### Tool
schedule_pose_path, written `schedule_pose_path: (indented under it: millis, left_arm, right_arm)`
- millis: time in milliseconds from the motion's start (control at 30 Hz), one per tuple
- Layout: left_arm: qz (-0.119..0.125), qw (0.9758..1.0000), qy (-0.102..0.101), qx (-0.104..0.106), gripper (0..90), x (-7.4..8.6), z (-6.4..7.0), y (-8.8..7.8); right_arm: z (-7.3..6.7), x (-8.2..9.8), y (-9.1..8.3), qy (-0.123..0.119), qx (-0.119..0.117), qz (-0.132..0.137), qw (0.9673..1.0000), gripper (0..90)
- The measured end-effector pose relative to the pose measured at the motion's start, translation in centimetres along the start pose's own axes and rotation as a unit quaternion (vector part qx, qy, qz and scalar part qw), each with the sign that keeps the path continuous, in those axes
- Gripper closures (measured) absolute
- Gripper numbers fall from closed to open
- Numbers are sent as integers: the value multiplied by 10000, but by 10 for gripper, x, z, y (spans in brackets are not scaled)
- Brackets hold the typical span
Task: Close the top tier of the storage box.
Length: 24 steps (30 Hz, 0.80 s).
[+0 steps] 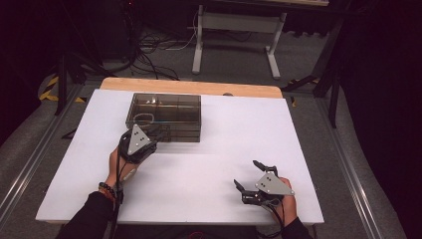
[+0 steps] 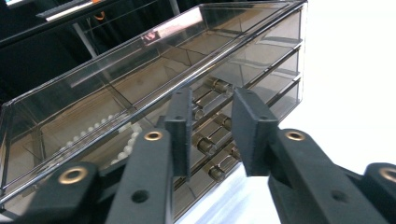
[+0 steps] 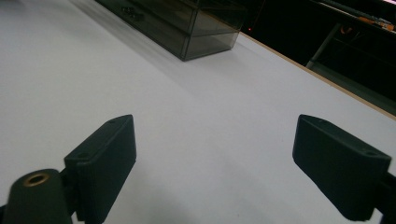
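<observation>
Left gripper view | left gripper (image 2: pixel 212 135) jaws slightly apart at drawer knobs (image 2: pixel 205 144) of clear drawer box (image 1: pixel 164 117) on counter (image 1: pixel 209 164) | right gripper (image 1: pixel 251 174) wide open, idle | step: drawer handling | next: centre one knob between jaws, close.

Colours on the tabletop

Tabletop (image 1: pixel 209 169): white, edged in pale wood. Drawer box (image 1: pixel 166 117): smoky transparent brown, with silver knobs (image 2: pixel 205 144) and white beads (image 2: pixel 126 151). Left tool (image 2: pixel 212 135) and right tool (image 3: pixel 215 163): black, brass-coloured rivets noted; grey plate (image 1: pixel 271 184).
</observation>
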State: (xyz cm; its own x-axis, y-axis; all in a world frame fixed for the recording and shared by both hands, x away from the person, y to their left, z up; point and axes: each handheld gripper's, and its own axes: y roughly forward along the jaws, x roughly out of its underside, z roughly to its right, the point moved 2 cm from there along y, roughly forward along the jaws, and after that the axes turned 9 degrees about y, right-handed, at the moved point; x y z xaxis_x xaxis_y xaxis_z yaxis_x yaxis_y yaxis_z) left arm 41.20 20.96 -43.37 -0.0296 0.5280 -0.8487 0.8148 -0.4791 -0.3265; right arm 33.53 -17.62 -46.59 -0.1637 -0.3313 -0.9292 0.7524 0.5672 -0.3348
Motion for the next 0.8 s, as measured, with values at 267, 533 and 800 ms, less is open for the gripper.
schedule_pose_path:
  millis: [267,533,800]
  left_arm:
    - [-86,9999,57,13,457,1,3,3]
    - [-113,9997,28,-214,255,0,5,2]
    - [13,9999,-16,-144,170,0,8,2]
  right_arm:
    - [0,0,0,-28,-18,-15,10000,138]
    - [0,0,0,-30,-16,-12,10000,137]
    - [-1,0,0,-42,-35,-26,10000,137]
